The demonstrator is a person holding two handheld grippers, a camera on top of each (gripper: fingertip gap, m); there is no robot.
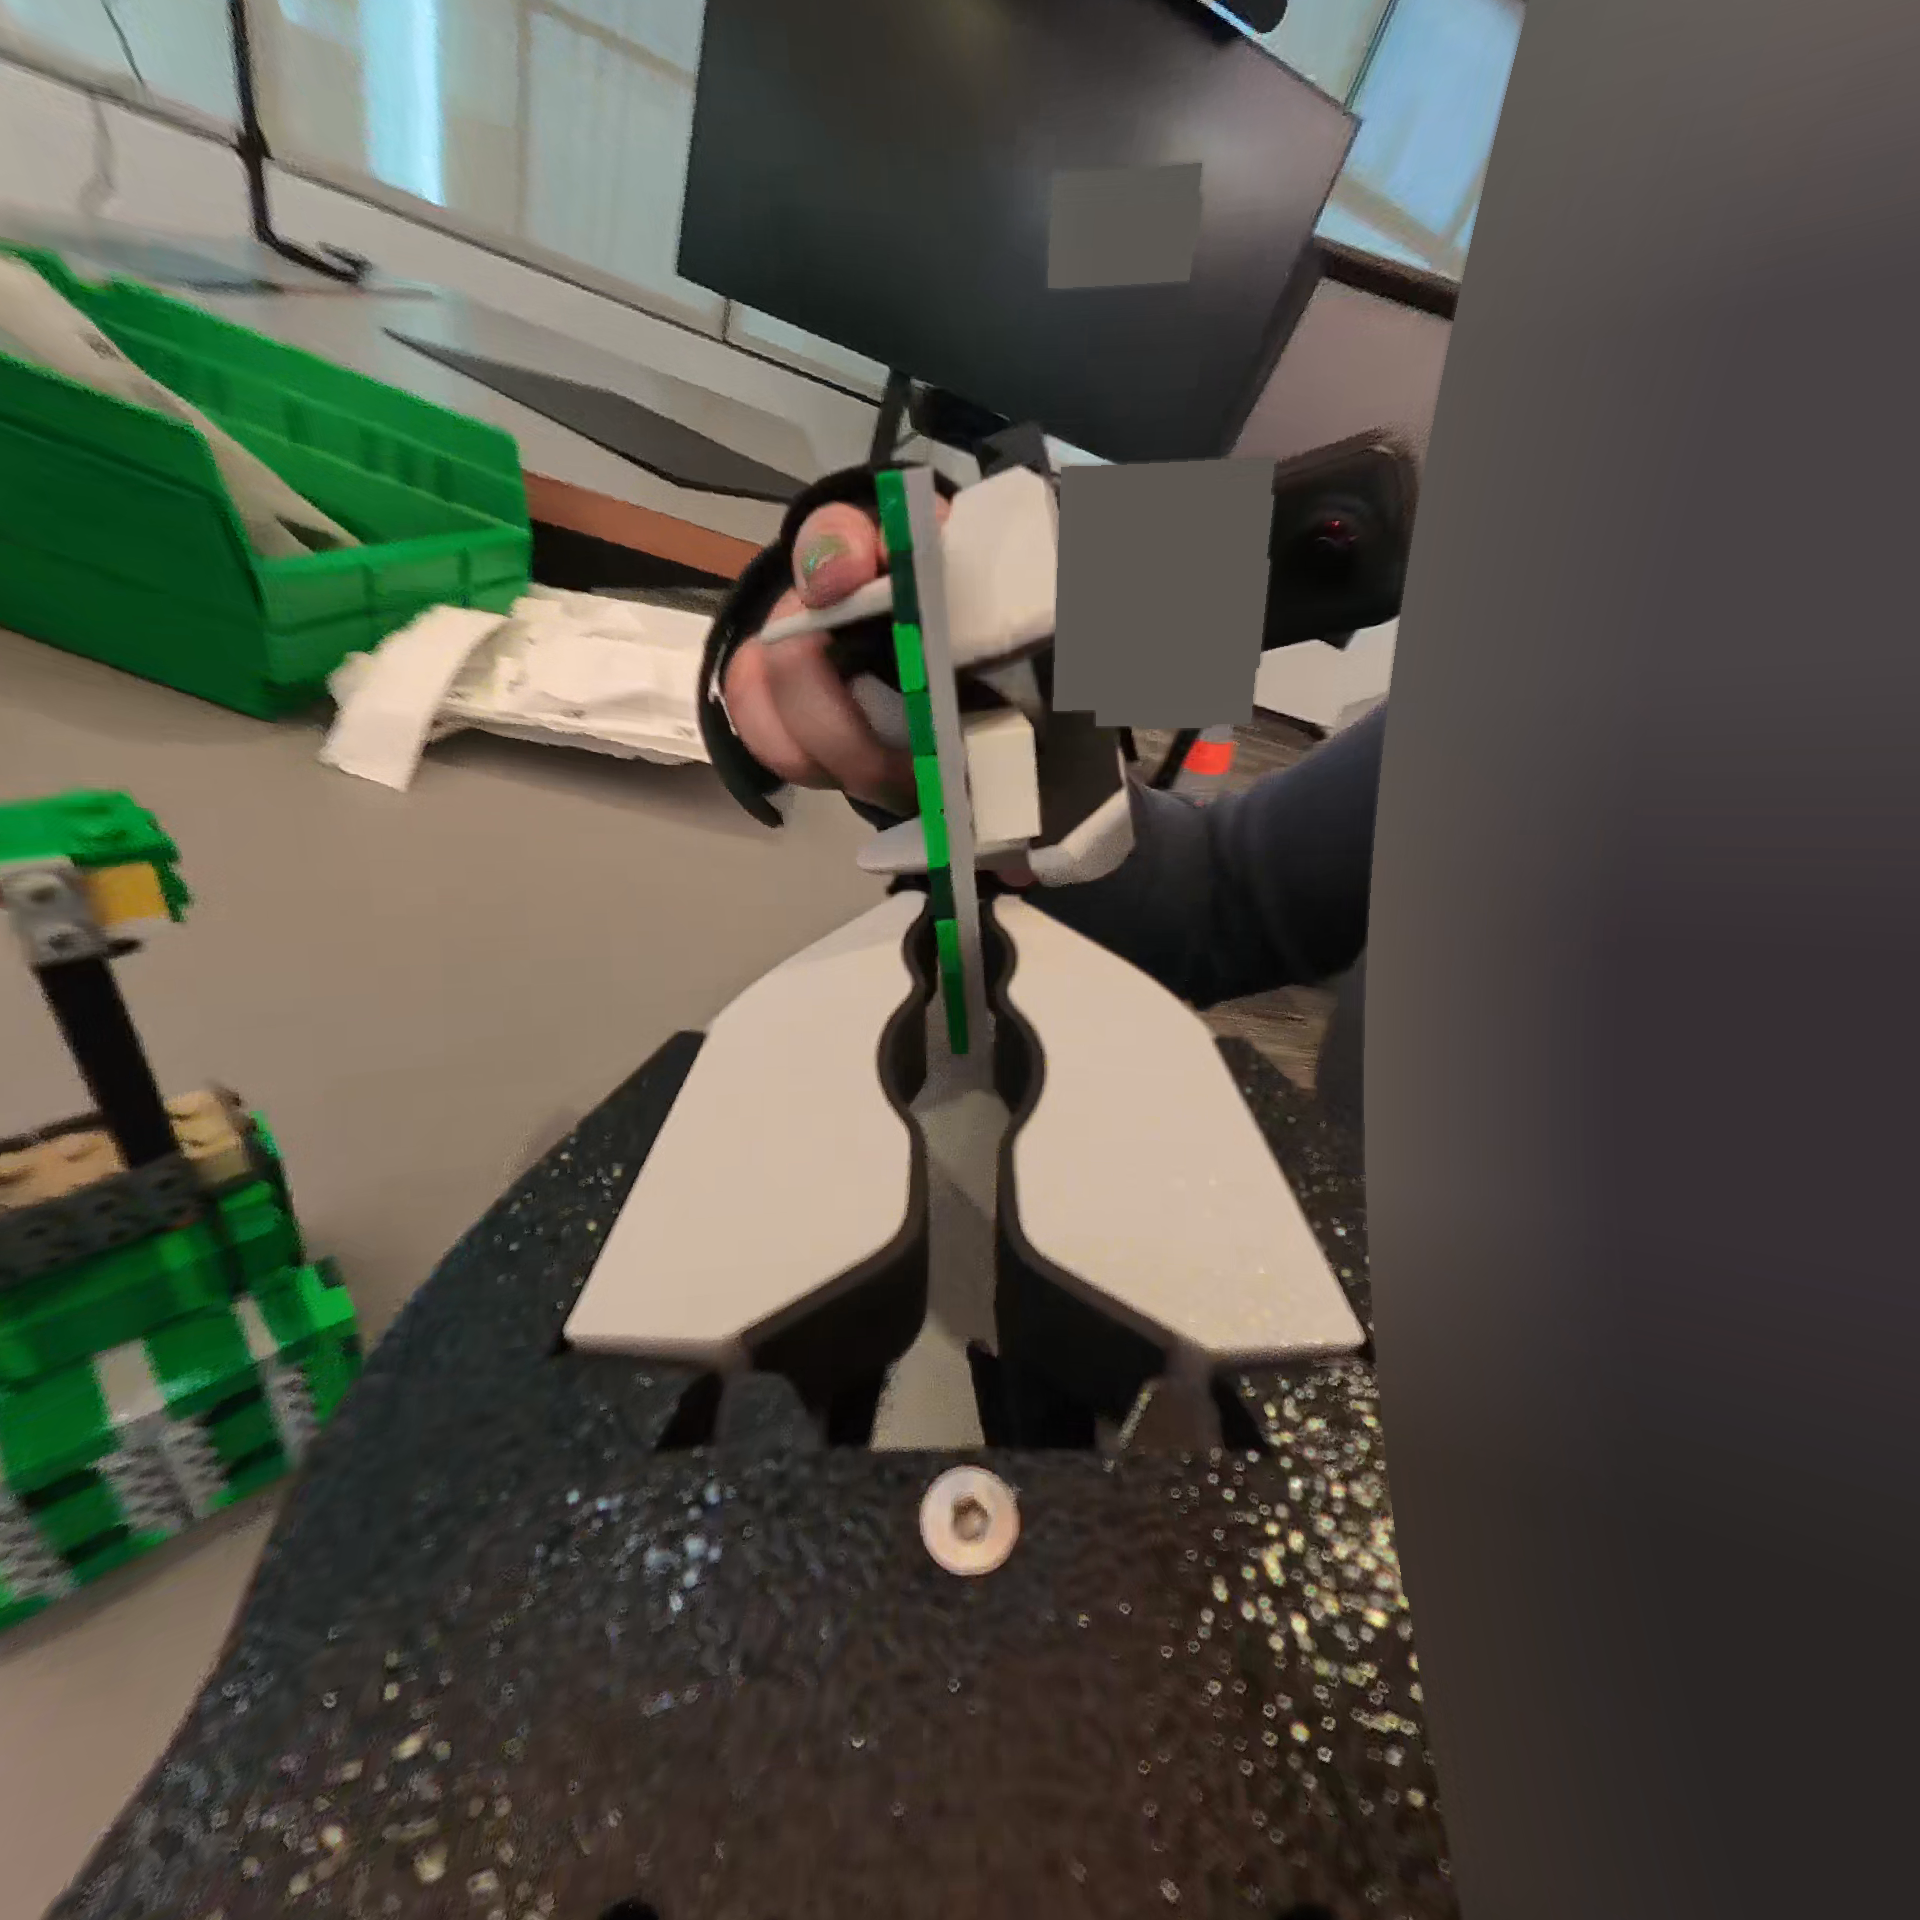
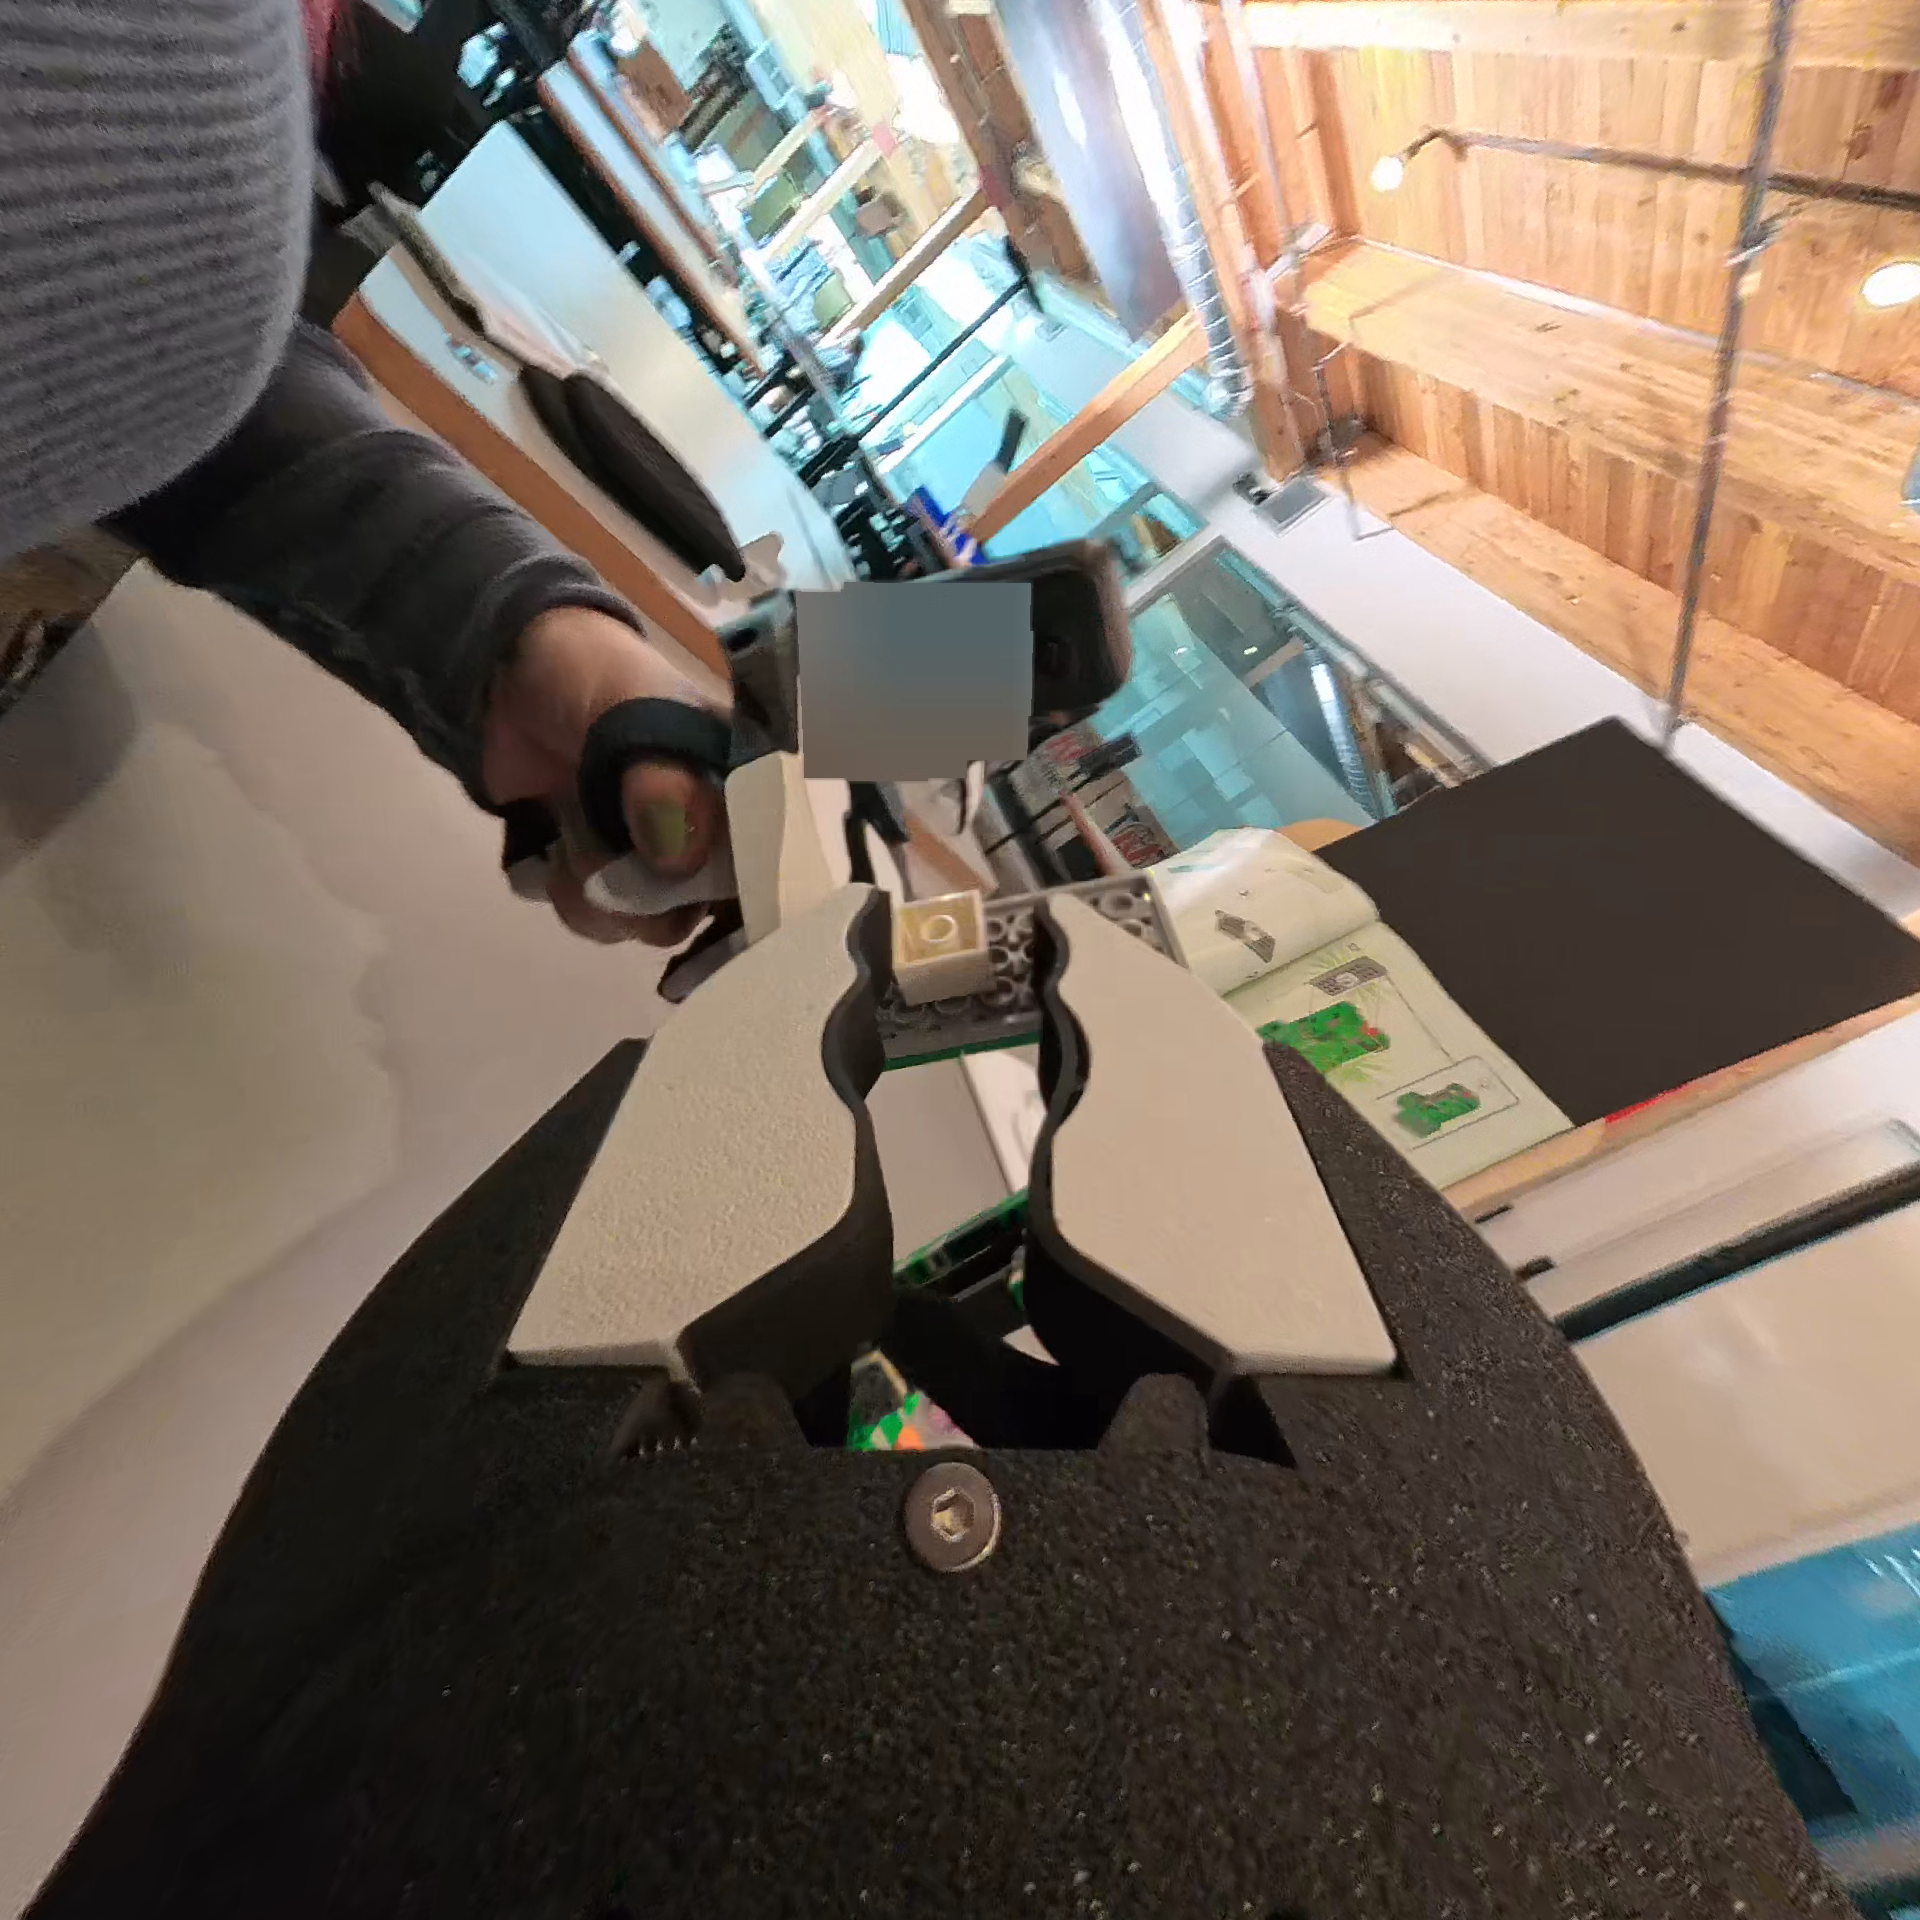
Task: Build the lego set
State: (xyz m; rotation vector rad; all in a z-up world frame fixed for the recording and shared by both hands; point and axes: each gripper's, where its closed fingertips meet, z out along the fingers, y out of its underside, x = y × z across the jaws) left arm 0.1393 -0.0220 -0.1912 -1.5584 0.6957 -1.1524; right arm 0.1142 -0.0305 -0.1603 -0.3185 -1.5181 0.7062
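Open-plan office: monitor (image 1: 997, 208), desks (image 1: 468, 935), timber ceiling (image 2: 1558, 312).

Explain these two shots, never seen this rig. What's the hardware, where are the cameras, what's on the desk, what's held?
There is no robot here. A person holds a two-finger tool in each hand, and each tool carries a camera looking out along its own fingers. One picture comes from the left tool and the other from the right tool. Each also shows the opposite tool and hand farther off.

The left tool is shut on one end of a thin grey building plate with green tiles, seen edge-on. The right tool's fingers stand open around the plate's far end, where a cream brick is stuck on. They do not look clamped.

On the grey table are a green bin, a green brick model, crumpled white paper and an open instruction booklet.
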